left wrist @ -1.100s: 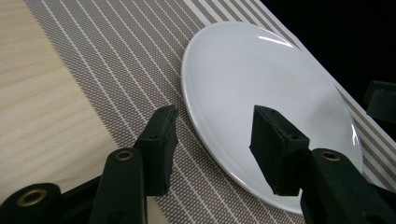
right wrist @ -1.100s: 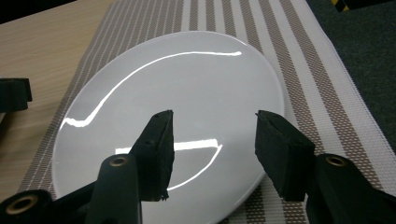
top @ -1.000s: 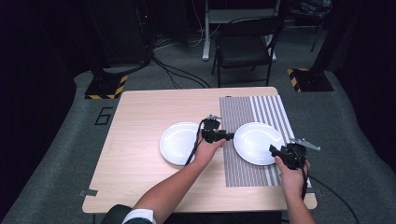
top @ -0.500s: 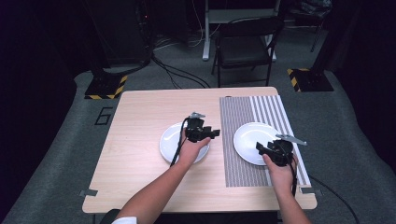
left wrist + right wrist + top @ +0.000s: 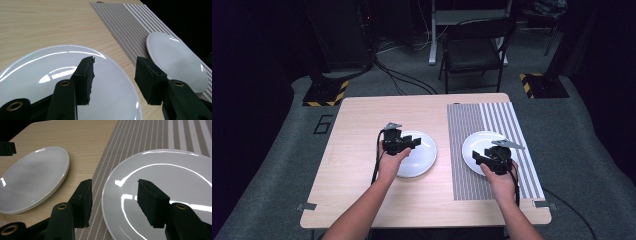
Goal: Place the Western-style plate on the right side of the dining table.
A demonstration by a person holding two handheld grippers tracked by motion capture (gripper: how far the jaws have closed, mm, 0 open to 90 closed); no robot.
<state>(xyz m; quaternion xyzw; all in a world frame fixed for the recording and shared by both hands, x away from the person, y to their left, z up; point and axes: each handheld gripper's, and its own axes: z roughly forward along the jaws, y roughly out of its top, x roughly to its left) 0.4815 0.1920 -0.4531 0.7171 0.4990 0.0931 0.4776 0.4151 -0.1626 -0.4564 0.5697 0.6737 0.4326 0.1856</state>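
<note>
Two open claws (image 5: 113,80) (image 5: 115,202) straddling plate rims, close-up.

Bare tabletop (image 5: 362,150) (left side) lies open beside the white plates (image 5: 419,155).

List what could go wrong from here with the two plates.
1. The left gripper hangs open over the edge of the glossy white plate on the bare wood; smooth glaze could let it slip from the jaws.
2. The right gripper straddles the rim of the white plate on the striped grey placemat; a drag might pull the placemat along.
3. The plates lie fairly close together, so lifting both could knock them.
</note>
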